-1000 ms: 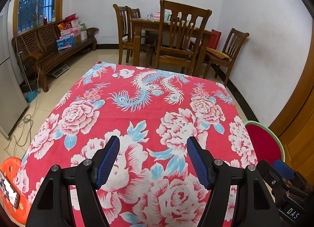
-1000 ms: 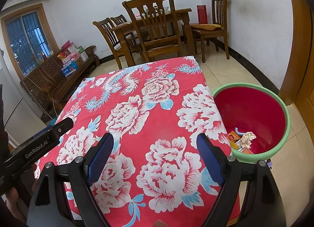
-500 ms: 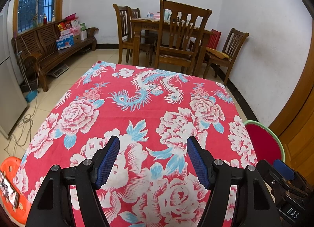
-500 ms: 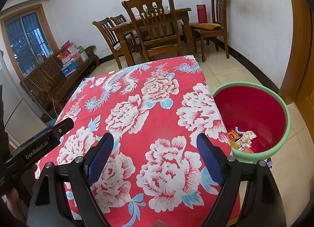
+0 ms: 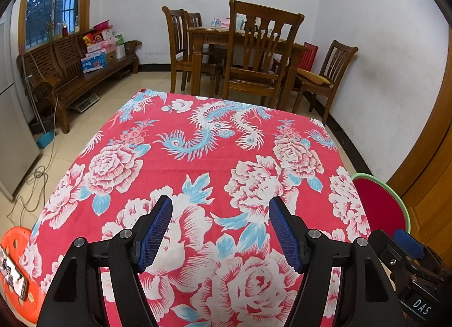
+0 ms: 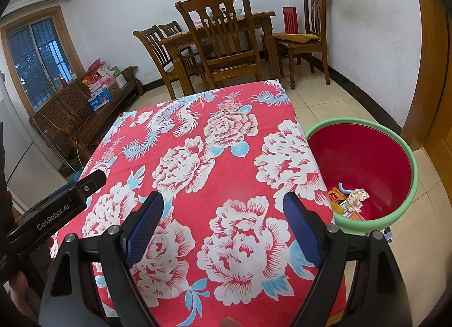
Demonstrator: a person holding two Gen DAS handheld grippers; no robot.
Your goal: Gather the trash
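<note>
A red bin with a green rim (image 6: 406, 157) stands on the floor at the table's right side; it also shows in the left wrist view (image 5: 401, 208). Inside it lie a crumpled white tissue (image 6: 356, 199), an orange packet (image 6: 336, 195) and a small blue piece (image 6: 343, 186). My left gripper (image 5: 220, 229) is open and empty above the table's near part. My right gripper (image 6: 223, 228) is open and empty above the near right part of the table, left of the bin. No trash shows on the red floral tablecloth (image 5: 209, 163).
A wooden dining table with chairs (image 5: 254, 53) stands beyond the far edge. A wooden bench with boxes (image 5: 84, 70) lines the left wall. An orange stool with a phone on it (image 5: 17, 276) is at the near left. A wooden door (image 5: 435, 185) is at the right.
</note>
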